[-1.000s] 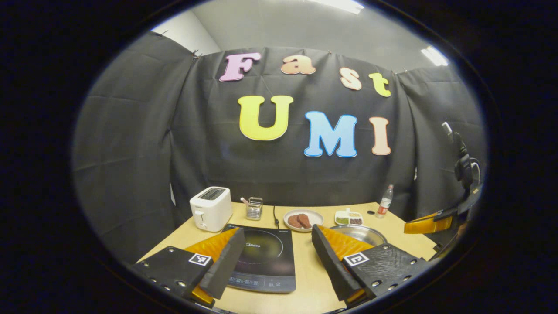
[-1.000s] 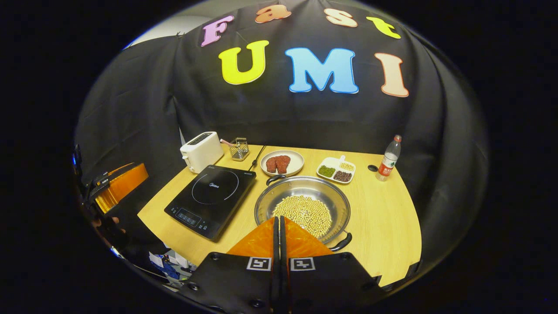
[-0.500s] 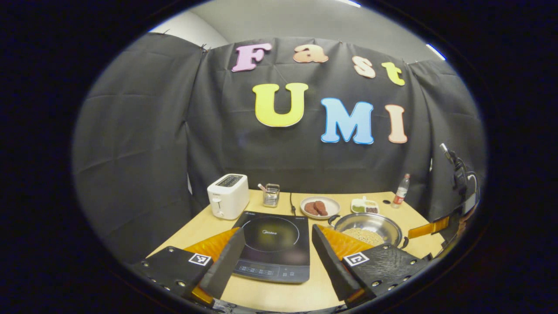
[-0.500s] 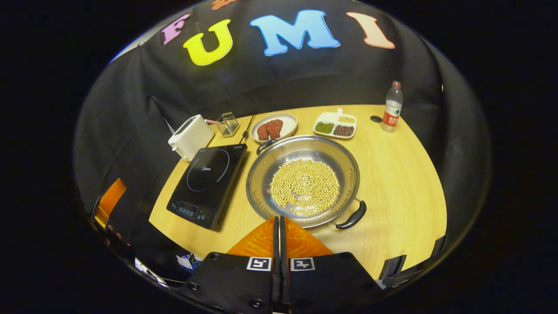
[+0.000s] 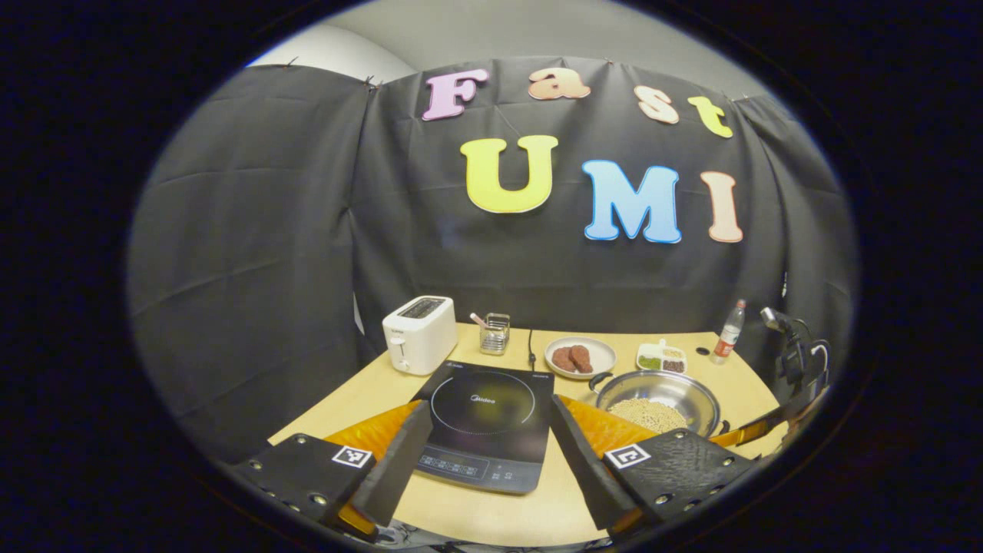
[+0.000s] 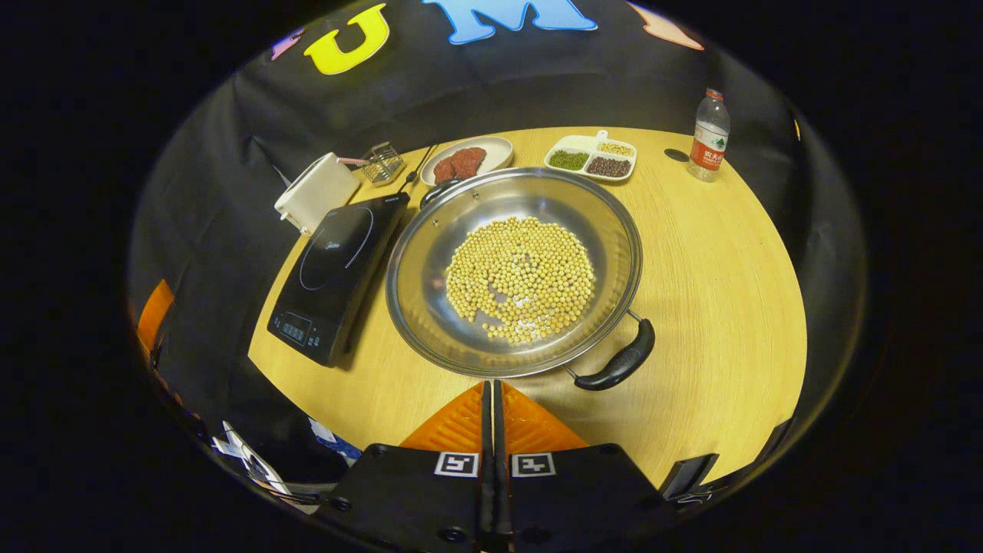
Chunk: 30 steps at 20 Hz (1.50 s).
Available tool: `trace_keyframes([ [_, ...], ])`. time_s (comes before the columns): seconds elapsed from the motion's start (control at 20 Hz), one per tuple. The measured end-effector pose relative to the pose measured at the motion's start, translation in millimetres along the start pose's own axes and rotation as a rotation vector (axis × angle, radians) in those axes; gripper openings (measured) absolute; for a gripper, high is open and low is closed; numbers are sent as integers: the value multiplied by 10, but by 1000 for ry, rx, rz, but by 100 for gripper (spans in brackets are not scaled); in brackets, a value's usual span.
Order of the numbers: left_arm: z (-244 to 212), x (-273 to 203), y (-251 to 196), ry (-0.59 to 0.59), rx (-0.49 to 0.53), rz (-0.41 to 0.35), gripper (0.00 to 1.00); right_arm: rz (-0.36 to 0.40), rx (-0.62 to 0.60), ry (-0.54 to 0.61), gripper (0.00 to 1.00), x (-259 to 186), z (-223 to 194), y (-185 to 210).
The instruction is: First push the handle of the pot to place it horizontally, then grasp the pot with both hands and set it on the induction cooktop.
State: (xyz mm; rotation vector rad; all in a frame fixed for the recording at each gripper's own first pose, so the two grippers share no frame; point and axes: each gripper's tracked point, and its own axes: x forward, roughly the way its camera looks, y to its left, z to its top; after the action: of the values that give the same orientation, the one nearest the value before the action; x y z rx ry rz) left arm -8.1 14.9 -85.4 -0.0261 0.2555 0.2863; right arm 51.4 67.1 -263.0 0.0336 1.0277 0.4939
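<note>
A white toaster [image 6: 316,193], wire basket [image 6: 382,162], plate of meat [image 6: 464,158], divided dish of beans [image 6: 590,156] and water bottle [image 6: 709,135] line the wooden table's [image 6: 722,292] far edge.

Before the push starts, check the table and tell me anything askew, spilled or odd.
Nothing is spilled or damaged. The one thing askew is the pot: its two black handles, the near handle and the far handle, sit on a diagonal beside the induction cooktop rather than level. The soybeans all lie inside the pot.
</note>
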Motion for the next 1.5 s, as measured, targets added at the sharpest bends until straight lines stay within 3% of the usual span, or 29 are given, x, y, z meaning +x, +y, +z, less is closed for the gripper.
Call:
trace_keyframes([
  [0.15,21,-48,-75,5,28,39,92,-20,-20,46,2,173,-33,-145],
  [0.3,21,-86,-44,18,84,122,92,37,-26,62,2,214,-36,-122],
  [0.4,30,-111,-122,28,70,145,94,51,-43,79,2,215,-37,-164],
  [0.6,-6,-165,-283,43,55,148,94,40,-105,103,0,230,-110,-303],
  [1.0,-4,-110,-524,56,87,147,94,63,-94,124,2,382,-31,-339],
  [1.5,-78,5,-719,71,68,141,92,16,-107,129,2,394,75,-717],
])
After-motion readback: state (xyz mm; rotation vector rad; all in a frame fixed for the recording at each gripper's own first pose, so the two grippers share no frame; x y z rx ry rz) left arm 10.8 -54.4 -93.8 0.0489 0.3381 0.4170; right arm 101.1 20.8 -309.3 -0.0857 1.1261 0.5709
